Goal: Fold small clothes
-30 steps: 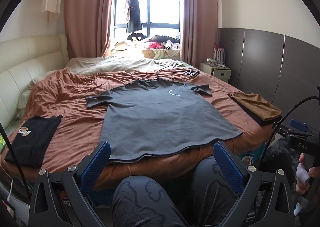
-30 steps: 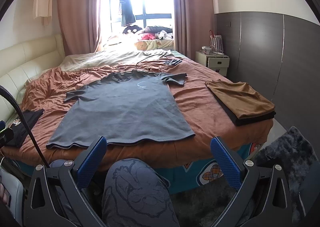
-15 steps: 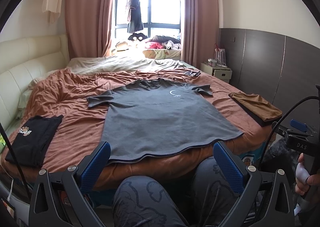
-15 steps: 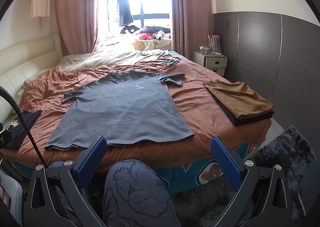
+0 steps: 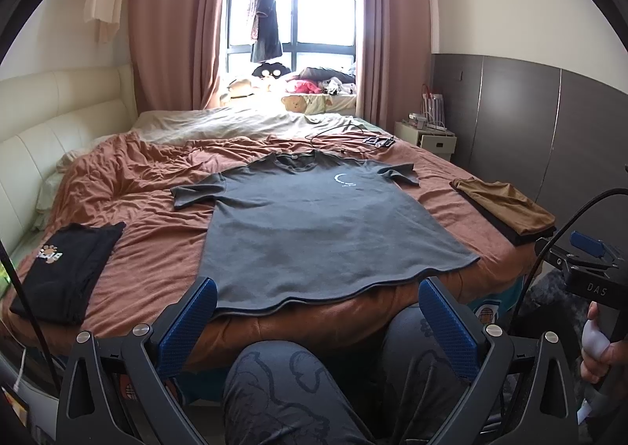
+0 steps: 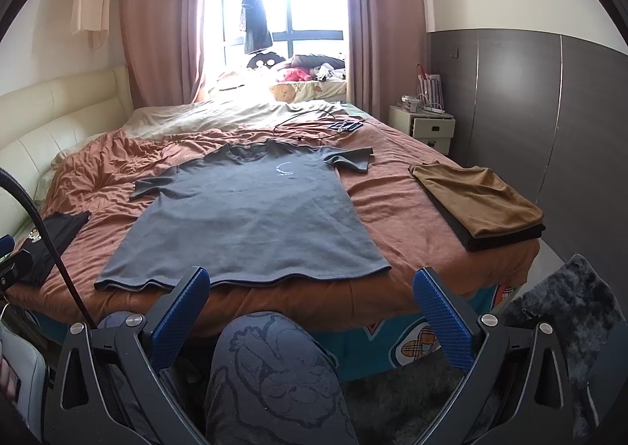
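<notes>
A grey T-shirt (image 5: 318, 225) (image 6: 251, 217) lies spread flat, front up, on the rust-brown bedspread (image 5: 145, 233), its hem at the near bed edge. My left gripper (image 5: 318, 296) stands open just short of the hem, above the person's knees, with nothing between its blue pads. My right gripper (image 6: 312, 284) is open too, held back from the bed edge at the hem's right part. The right gripper's body (image 5: 588, 276) shows at the right edge of the left wrist view, held by a hand.
A folded black shirt (image 5: 66, 268) lies at the bed's left edge. A folded tan garment on a dark one (image 6: 479, 197) sits at the right edge. Cables and a dark item (image 6: 341, 126) lie beyond the collar. A nightstand (image 6: 422, 127) and dark rug (image 6: 569, 327) are at right.
Both views shifted slightly; the shirt and folded piles have not moved. Both grippers stay open.
</notes>
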Tool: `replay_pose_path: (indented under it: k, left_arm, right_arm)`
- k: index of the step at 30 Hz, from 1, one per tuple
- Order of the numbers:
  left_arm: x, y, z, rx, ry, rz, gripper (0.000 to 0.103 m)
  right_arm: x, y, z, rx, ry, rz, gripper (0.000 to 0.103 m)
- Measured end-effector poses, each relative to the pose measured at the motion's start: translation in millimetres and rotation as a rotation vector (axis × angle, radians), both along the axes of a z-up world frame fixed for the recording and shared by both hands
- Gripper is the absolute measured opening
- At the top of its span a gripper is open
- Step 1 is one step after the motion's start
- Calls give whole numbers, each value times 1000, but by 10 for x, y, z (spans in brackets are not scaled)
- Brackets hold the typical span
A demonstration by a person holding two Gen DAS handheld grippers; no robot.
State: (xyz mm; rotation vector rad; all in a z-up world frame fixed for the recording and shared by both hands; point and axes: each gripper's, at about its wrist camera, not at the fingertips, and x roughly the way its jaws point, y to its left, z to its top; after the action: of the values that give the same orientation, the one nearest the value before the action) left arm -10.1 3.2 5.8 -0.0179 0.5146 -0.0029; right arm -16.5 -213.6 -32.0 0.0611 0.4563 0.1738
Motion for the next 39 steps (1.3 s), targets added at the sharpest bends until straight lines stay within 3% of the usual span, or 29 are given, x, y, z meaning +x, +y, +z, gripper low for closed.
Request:
replay_pose_path:
  k: [26,39]
  left_arm:
    - [-5,-19,-16,-4,4,-2,103]
    - [249,170,-20,0,28,14,103]
  right_arm:
    - [11,45,-28,-12,-12,-4,103]
    - [273,147,-32,-18,5,-2,103]
